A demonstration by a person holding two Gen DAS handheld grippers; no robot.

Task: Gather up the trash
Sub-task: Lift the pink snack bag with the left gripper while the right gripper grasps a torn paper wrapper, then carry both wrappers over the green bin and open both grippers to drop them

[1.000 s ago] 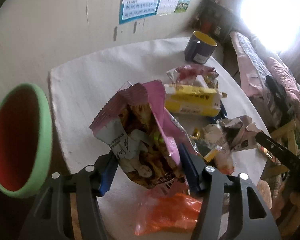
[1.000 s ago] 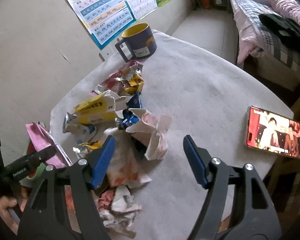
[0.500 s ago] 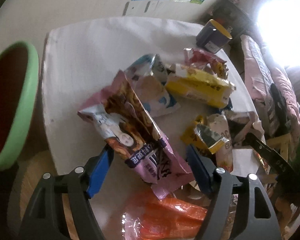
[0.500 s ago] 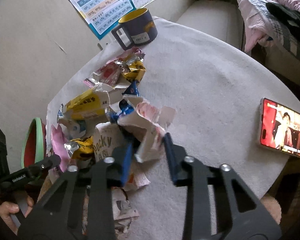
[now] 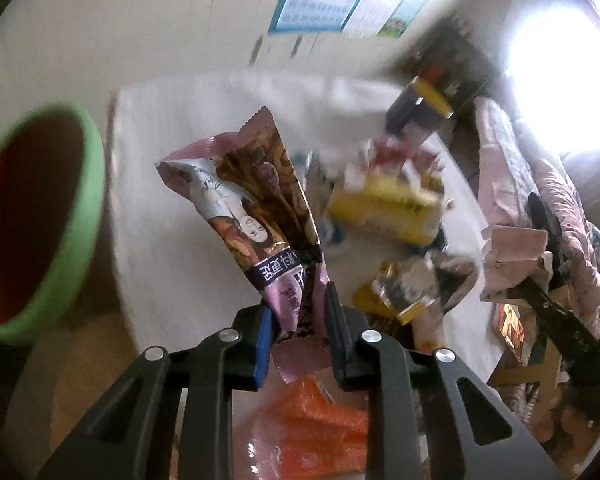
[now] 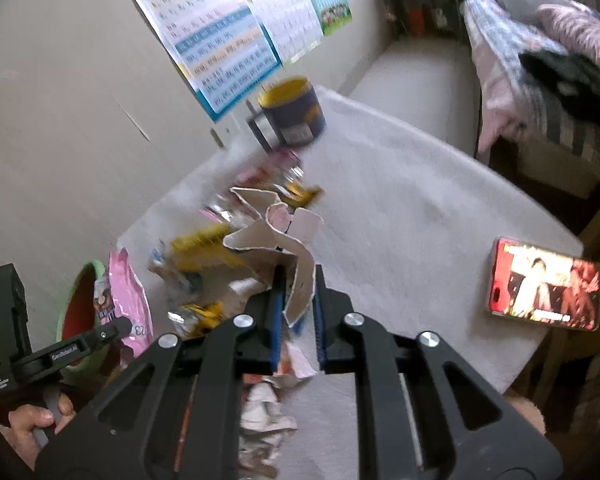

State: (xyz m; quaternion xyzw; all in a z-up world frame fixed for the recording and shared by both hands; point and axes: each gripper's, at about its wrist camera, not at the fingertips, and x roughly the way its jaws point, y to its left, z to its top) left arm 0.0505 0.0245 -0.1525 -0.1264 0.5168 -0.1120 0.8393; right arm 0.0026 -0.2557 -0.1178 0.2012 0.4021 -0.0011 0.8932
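- Left wrist view: the left gripper (image 5: 296, 322) has just been closing, and its fingers now pinch the lower end of a pink snack bag (image 5: 256, 216), which stands up from them toward the middle of the frame over the white table (image 5: 172, 224).
- At the left edge a green bin (image 5: 66, 236) with a red inside is cut off by the frame, so only part of its rim shows.
- Right of the bag, the heap of trash is smeared by blur: a yellow wrapper (image 5: 384, 208) and a gold wrapper (image 5: 396, 296) can be picked out, the rest cannot be told apart.
- An orange bag (image 5: 316, 428) at the bottom is partly hidden behind the gripper's arms.
- The mug (image 5: 420, 110) at upper right is blurred, and the window glare beside it washes out that corner.
- Right wrist view: the right gripper (image 6: 296, 302) has just been closing too; its fingers stand narrow, clamped on a torn white paper wrapper (image 6: 284, 240) that rises above them at frame centre.
- Behind it the trash heap is blurred and partly covered by that wrapper.
- The phone (image 6: 544, 284) lies at the right, near the table edge.
- At lower left a hand (image 6: 36, 420) holds the other gripper's handle; the pink snack bag and the green bin show only in part behind it.
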